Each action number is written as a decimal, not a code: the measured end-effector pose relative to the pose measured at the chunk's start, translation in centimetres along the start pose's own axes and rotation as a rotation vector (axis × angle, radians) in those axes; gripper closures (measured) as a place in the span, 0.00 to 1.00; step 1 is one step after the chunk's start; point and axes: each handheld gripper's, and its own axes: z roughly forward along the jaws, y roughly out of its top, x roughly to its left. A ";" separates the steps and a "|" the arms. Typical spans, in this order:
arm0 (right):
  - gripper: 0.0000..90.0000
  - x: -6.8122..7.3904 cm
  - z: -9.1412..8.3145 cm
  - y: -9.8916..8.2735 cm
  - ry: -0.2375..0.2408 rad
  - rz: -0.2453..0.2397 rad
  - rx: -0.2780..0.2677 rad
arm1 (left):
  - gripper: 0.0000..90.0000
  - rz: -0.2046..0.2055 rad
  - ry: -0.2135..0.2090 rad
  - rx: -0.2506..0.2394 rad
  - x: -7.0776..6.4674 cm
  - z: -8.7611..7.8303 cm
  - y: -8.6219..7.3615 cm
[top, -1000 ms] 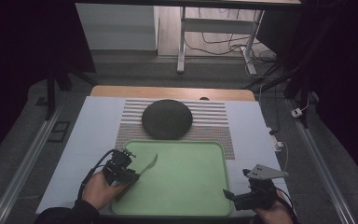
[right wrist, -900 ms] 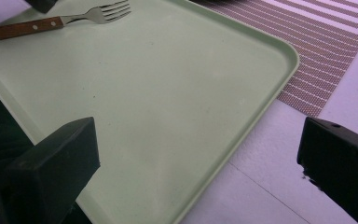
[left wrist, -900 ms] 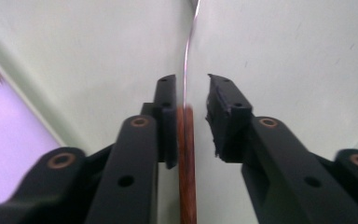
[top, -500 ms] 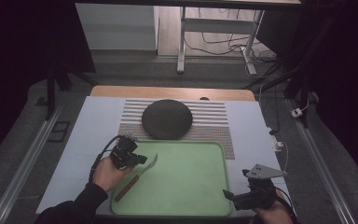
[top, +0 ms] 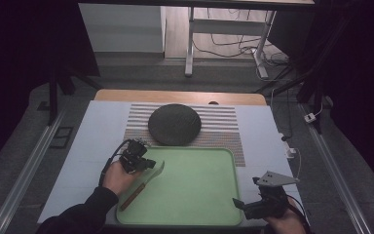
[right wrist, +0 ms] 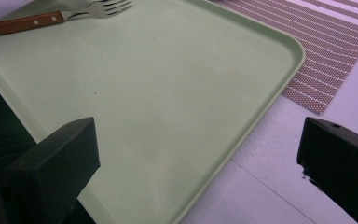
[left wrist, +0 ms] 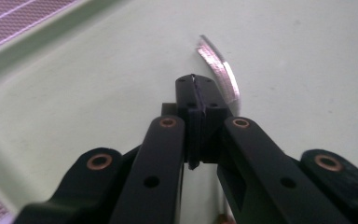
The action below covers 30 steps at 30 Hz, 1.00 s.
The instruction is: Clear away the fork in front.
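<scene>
Pinched tight, my left gripper [left wrist: 199, 100] clamps the fork [top: 143, 181] by its neck, tines jutting just ahead, wooden handle trailing below my hand. Such a thin grip could let it swivel and drop. Beyond lies open green tray [top: 199, 190]; its raised rim sits close behind.

This looks like a lab set up for recording, dim and bare. A white-topped table [top: 92, 146] stands between metal rails [top: 24, 180] on a grey floor, with cables [top: 233, 48] trailing under a desk frame [top: 191, 44] behind. On the table lie only a striped mat [top: 224, 126], a green tray [top: 195, 185] and a dark plate [top: 174, 124].
</scene>
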 end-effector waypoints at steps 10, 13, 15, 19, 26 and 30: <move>0.00 0.0 0.0 0.0 0.003 0.008 -0.002 | 0.98 0.059 -0.065 0.019 -2.6 0.8 0.4; 0.00 -0.1 0.0 0.0 0.002 0.012 -0.001 | 0.98 0.076 -0.075 0.017 -3.0 0.7 0.5; 0.00 -0.1 0.0 0.0 0.003 0.013 -0.001 | 0.98 0.093 -0.090 0.020 -3.5 1.1 0.5; 0.00 -0.1 0.0 0.0 0.001 0.014 -0.001 | 0.98 0.134 -0.096 0.060 -4.4 2.3 0.4; 0.00 -0.2 -0.1 0.0 -0.004 0.036 -0.003 | 0.98 0.151 -0.041 0.067 -4.4 3.0 0.2; 0.00 -0.5 -0.1 -0.1 -0.017 0.070 -0.001 | 0.98 0.126 -0.018 0.059 -3.3 2.7 0.1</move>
